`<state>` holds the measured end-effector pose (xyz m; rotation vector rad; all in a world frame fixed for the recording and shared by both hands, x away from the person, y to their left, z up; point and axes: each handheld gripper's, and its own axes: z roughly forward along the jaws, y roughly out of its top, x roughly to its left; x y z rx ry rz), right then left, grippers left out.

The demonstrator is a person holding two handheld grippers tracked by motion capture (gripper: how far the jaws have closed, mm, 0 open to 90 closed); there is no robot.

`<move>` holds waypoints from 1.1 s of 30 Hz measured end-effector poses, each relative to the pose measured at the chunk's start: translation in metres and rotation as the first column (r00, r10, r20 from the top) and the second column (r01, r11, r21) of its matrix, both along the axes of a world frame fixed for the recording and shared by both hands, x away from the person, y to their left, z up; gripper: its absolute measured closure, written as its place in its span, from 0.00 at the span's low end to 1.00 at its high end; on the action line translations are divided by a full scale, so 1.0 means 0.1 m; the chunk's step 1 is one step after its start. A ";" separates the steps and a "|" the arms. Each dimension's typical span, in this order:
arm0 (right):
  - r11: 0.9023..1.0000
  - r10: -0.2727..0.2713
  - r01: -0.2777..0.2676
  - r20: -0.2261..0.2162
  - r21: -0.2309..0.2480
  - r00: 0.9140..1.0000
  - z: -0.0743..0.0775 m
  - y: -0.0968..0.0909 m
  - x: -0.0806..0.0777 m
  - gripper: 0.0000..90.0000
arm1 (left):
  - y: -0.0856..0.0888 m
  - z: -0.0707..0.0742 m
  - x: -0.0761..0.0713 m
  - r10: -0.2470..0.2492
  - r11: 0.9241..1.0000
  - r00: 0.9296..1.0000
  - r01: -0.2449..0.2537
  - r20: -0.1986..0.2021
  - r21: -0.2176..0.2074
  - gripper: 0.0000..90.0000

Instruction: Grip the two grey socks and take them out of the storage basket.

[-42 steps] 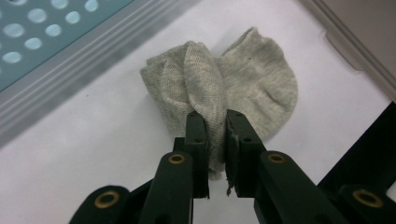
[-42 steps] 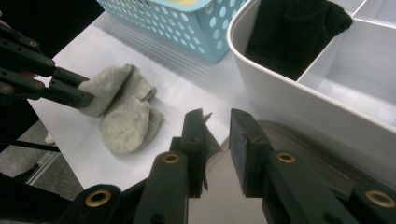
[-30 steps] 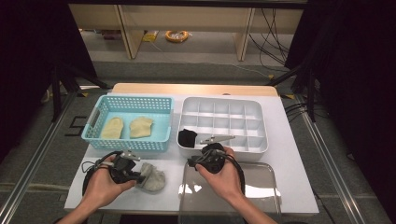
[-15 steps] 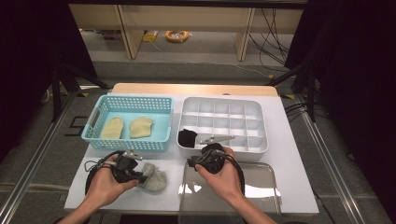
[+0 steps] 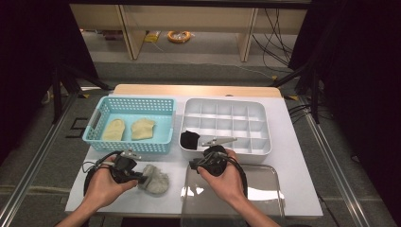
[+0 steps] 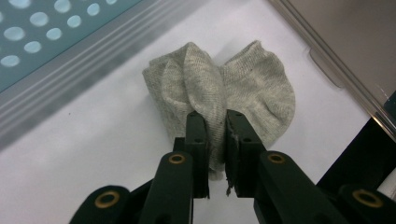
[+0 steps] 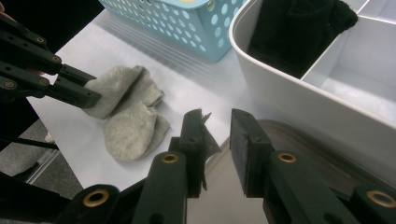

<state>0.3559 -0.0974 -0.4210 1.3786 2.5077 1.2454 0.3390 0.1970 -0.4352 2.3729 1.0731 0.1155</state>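
Observation:
A grey sock (image 5: 156, 179) lies bunched on the white table top near its front edge, left of centre. My left gripper (image 5: 142, 178) comes at it from the left and is shut on a fold of it. In the left gripper view, the jaws (image 6: 215, 116) pinch the raised fold of the grey sock (image 6: 261, 93). My right gripper (image 5: 195, 164) hangs to the right of the sock, pointing left, open and empty. In the right gripper view its jaws (image 7: 217, 116) stand apart over the tray's corner, with the grey sock (image 7: 133, 126) and the left gripper (image 7: 91, 95) beyond.
A blue basket (image 5: 137, 142) at the back left holds two yellow socks (image 5: 114, 128). The white divided box (image 5: 227, 120) at the back right has a black sock (image 5: 190, 139) in its front left cell. A shiny flat tray (image 5: 255, 189) lies at the front right.

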 end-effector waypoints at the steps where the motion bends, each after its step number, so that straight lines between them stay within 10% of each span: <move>1: 1.000 0.002 -0.002 0.003 -0.004 1.000 0.00 0.00 0.00 0.84 | 0.00 0.01 0.00 -0.016 1.000 1.000 0.016 -0.005 0.004 0.89; 23: 1.000 0.003 -0.003 -0.017 -0.007 1.000 -0.01 0.02 -0.02 0.84 | -0.27 0.04 0.07 -0.089 0.996 0.996 0.090 -0.007 0.013 0.84; 33: 1.000 0.005 -0.005 -0.013 -0.010 1.000 -0.02 0.02 -0.02 0.83 | -0.35 -0.06 0.06 -0.125 0.973 0.992 0.120 -0.012 -0.197 0.71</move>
